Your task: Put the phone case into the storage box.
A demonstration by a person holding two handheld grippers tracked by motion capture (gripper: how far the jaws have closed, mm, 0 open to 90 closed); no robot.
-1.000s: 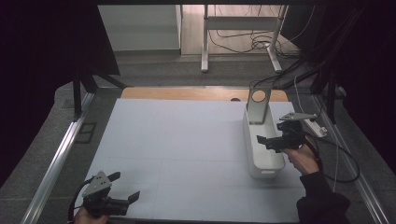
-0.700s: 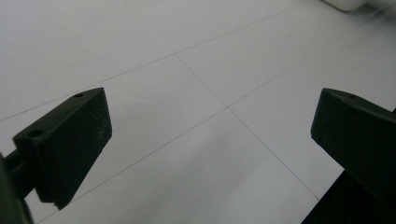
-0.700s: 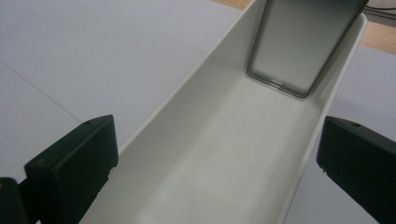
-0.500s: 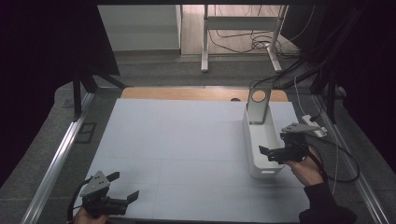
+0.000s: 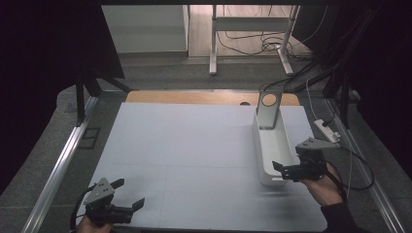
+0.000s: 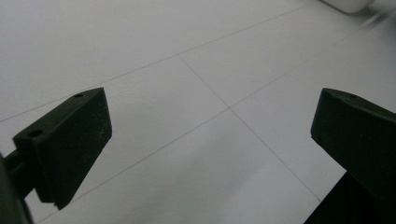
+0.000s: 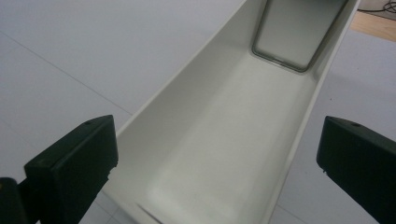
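**Right claw lined up on the near end of the white bin**

My right gripper hangs at the near end of the long white bin, jaws spread wide with nothing between them. In the right gripper view the 2 black jaws stand one on each side of the bin, and its open trough runs straight away from me toward the upright metal plate at its far end. So the bin's long axis lies along my line of reach, running from the near edge of the white table toward the far edge, on its right side. That is the relation I judge the coming move turns on: the jaws straddle the short width, so a small advance and a squeeze across the near end should take it.

My left gripper sits at the near left corner of the table, well apart from the bin, jaws also apart and empty over bare surface. The right hand is clearly the nearer one.

The bin looks empty inside. Nothing lies between claw and bin. A white power strip lies just off the table's right edge, beside the bin, with my cable trailing near it.
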